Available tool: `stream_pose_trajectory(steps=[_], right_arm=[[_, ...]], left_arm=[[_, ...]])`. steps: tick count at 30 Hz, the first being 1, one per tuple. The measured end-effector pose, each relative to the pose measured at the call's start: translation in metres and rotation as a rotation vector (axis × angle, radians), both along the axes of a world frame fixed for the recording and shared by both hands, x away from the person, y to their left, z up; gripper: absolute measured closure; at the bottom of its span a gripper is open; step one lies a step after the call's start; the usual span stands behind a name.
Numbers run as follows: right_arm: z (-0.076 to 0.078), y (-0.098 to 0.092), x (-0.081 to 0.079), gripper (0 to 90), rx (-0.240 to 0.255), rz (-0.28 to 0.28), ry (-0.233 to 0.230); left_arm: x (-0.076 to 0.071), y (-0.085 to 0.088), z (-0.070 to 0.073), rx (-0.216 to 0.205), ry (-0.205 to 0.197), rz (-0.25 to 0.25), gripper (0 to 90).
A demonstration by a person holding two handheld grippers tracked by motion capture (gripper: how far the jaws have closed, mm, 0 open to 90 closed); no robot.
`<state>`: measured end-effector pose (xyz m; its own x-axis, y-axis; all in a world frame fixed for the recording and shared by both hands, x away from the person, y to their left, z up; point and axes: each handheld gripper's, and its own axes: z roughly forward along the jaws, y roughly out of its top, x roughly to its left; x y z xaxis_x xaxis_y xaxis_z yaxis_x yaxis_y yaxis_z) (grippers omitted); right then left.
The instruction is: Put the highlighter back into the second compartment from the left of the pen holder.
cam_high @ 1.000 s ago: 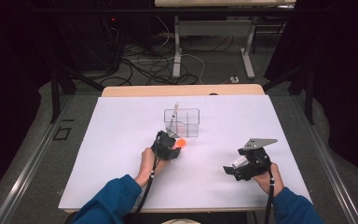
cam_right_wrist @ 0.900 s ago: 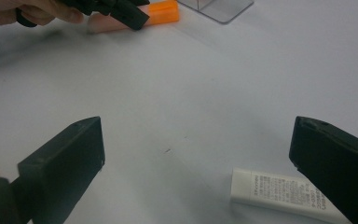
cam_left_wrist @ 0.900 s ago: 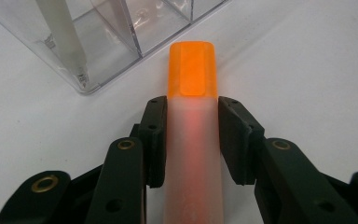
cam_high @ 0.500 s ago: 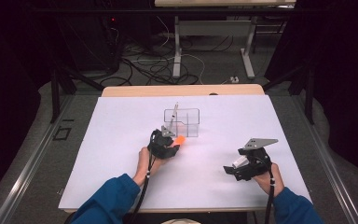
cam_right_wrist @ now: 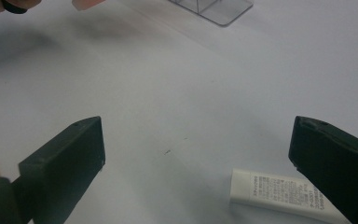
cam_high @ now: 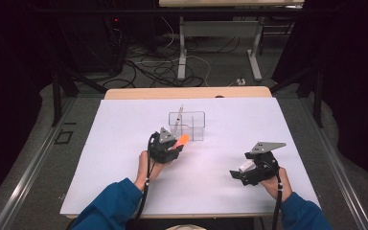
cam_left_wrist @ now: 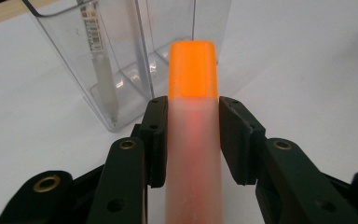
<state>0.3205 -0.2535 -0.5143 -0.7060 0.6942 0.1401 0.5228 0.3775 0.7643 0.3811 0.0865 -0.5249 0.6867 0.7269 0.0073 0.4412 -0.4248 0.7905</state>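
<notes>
My left gripper point(cam_high: 172, 143) is shut on a frosted tube with an orange cap point(cam_left_wrist: 192, 70), the cap end point(cam_high: 183, 139) pointing toward a clear divided organizer point(cam_high: 188, 125) at mid-table. In the left gripper view the organizer point(cam_left_wrist: 121, 60) stands just beyond the cap, and a thin white labelled tube point(cam_left_wrist: 101, 70) leans upright in its left compartment. My right gripper point(cam_high: 243, 173) rests at the right of the table, jaws wide open. In the right gripper view a small white labelled tube point(cam_right_wrist: 279, 191) lies on the table between the jaws, near the right one.
The white table top point(cam_high: 124, 129) ends in a wooden strip point(cam_high: 187, 92) at the far edge. Beyond it are table legs and loose cables on the floor. A corner of the organizer point(cam_right_wrist: 214, 9) shows at the top of the right gripper view.
My left gripper has lifted slightly and edged toward the organizer with the orange-capped tube still held. The right gripper has stayed where it was.
</notes>
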Motion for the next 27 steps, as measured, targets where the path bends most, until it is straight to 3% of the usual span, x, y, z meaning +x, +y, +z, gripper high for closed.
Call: stream_pose_trajectory(steps=[9, 27], right_arm=[[0.0, 0.0, 0.0, 2.8, 0.002, 0.002, -0.001], [0.0, 0.0, 0.0, 2.7, 0.0, -0.001, 0.0]], left_arm=[[-0.003, 0.002, 0.006, -0.067, -0.055, 0.008, 64.8], [0.001, -0.001, 0.026, -0.151, -0.135, 0.012, 64.8]])
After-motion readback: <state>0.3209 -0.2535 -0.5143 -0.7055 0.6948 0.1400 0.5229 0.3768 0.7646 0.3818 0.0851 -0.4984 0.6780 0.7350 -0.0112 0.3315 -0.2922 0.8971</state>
